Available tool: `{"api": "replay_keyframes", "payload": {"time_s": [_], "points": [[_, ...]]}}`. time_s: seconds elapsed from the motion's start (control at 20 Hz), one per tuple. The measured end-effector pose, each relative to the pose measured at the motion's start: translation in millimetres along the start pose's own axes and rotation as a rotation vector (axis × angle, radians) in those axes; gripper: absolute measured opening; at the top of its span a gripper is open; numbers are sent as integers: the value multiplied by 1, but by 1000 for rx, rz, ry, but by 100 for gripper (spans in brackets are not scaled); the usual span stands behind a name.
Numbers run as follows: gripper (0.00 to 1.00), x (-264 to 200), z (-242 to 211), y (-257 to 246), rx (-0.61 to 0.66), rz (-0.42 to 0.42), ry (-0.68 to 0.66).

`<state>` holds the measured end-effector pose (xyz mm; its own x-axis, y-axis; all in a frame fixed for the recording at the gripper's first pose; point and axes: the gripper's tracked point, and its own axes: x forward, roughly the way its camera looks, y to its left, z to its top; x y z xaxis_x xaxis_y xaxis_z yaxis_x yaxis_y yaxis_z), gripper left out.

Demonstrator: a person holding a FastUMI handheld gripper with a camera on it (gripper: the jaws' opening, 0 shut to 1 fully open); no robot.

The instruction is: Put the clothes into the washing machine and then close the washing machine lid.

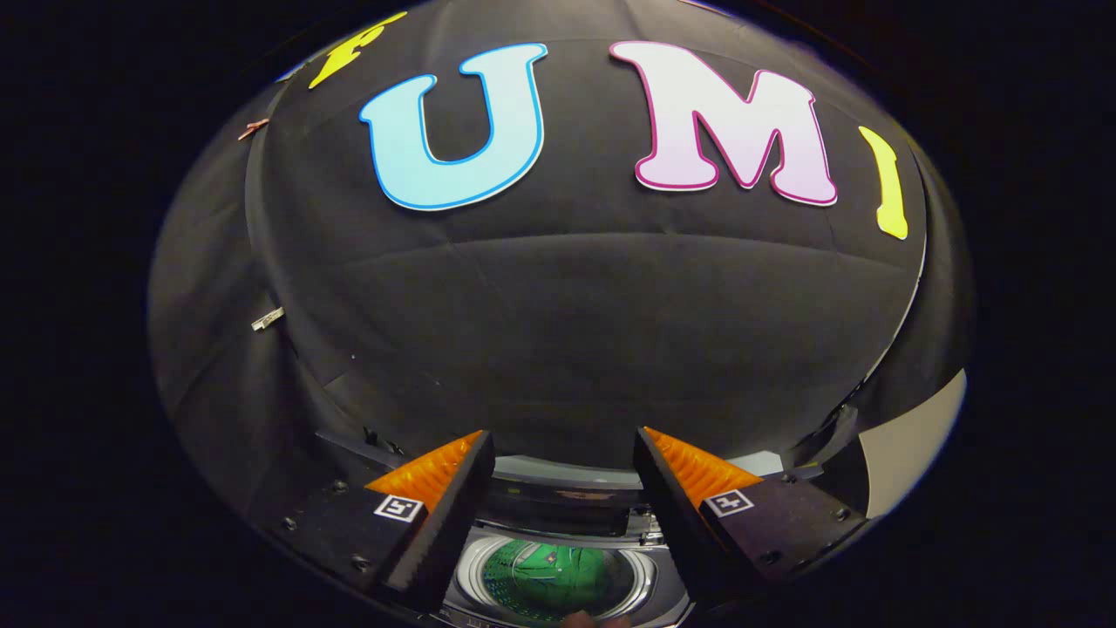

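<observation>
My gripper (562, 445) stands open, with nothing between its fingers. Below and between the fingers lies the round drum opening of the washing machine (475, 571). Green clothes (549, 576) lie inside the drum. The machine's raised lid (558, 475) shows as a pale band just beyond the opening, standing up against the booth wall. The gripper hangs above the machine, looking level at the black cloth wall.
The black cloth booth wall (575, 323) stands close behind the machine. A pale panel (911, 445) shows at the far right, beside the cloth. Small clips (267, 319) hold the cloth on the left.
</observation>
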<state>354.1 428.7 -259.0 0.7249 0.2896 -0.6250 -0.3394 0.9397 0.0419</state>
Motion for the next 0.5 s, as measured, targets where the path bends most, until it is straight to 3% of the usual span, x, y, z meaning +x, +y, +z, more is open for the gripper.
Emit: {"api": "replay_keyframes", "payload": {"time_s": [0.5], "points": [[100,-2,0,-1,-9,4,-39]]}}
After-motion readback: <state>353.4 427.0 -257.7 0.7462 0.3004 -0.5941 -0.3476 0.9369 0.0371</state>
